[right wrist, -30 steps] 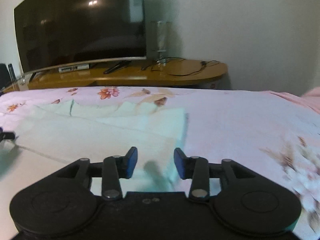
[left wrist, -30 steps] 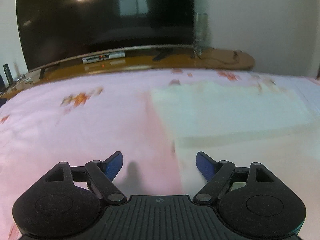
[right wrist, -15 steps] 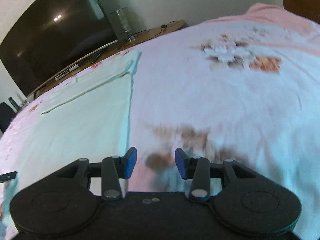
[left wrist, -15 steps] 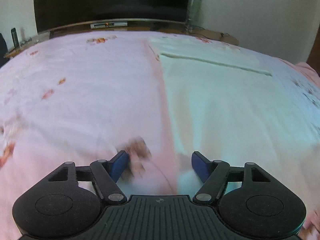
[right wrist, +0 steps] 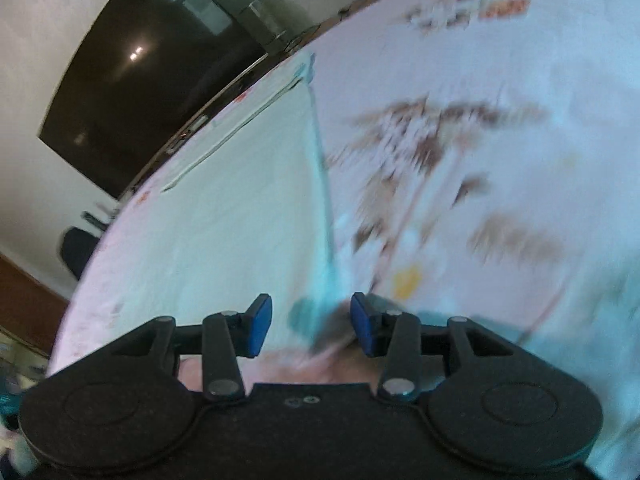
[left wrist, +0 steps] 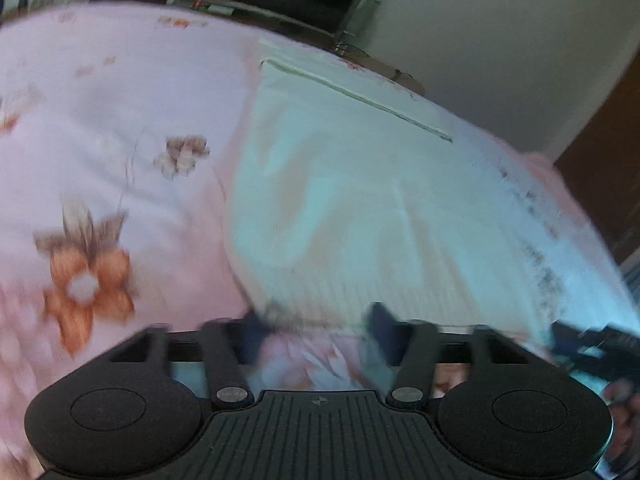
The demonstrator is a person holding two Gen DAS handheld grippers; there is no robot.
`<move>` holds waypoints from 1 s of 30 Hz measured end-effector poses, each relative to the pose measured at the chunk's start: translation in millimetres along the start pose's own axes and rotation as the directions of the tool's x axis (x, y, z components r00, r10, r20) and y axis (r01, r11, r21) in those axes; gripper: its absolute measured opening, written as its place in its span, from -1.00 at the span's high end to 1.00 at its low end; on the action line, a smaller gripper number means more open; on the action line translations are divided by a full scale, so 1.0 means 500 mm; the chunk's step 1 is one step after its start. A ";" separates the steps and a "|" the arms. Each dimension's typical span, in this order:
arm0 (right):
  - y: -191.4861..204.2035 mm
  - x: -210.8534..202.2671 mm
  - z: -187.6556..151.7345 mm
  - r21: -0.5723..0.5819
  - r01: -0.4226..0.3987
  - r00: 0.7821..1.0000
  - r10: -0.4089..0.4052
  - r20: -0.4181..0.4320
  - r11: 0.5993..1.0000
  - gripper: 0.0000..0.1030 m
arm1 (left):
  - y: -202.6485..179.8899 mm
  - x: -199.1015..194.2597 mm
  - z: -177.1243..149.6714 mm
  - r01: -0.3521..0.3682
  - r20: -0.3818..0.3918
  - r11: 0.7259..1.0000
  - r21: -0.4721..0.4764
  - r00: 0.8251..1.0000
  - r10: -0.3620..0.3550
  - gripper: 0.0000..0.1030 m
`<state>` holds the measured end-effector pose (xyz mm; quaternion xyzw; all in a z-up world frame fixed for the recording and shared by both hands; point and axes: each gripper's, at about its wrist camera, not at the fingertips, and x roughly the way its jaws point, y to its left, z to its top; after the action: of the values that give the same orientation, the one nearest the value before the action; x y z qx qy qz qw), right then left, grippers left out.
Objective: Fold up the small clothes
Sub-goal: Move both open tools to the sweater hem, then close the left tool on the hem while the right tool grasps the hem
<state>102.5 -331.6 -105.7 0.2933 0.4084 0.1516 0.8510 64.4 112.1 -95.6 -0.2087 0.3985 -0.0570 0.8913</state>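
Observation:
A pale mint-white garment [left wrist: 360,184] lies flat on a pink flowered bedspread [left wrist: 100,160]. My left gripper [left wrist: 316,328] is open, its blue pads straddling the garment's near left corner at the hem. The same garment [right wrist: 224,216] shows in the right wrist view. My right gripper [right wrist: 310,324] is open at the garment's near right corner, the right side edge running between its pads. Both views are blurred by motion.
A large dark TV [right wrist: 148,64] stands on a wooden console [left wrist: 280,20] beyond the far end of the bed. A glass vase [right wrist: 266,16] stands beside the TV. The other gripper [left wrist: 592,344] shows dark at the right edge of the left wrist view.
Both grippers have drawn back from the garment's far end to its near hem and dropped low to the bed. Both stay open.

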 end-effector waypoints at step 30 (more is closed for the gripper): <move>0.002 0.097 0.028 0.165 -0.122 0.992 0.127 -0.021 0.979 0.48 | 0.047 0.062 0.044 0.079 0.060 0.977 -0.197 0.996 -0.068 0.09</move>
<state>143.5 -312.0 -127.3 0.3845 0.4134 0.1751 0.8066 99.7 132.2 -113.5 -0.3131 0.3704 -0.0442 0.8734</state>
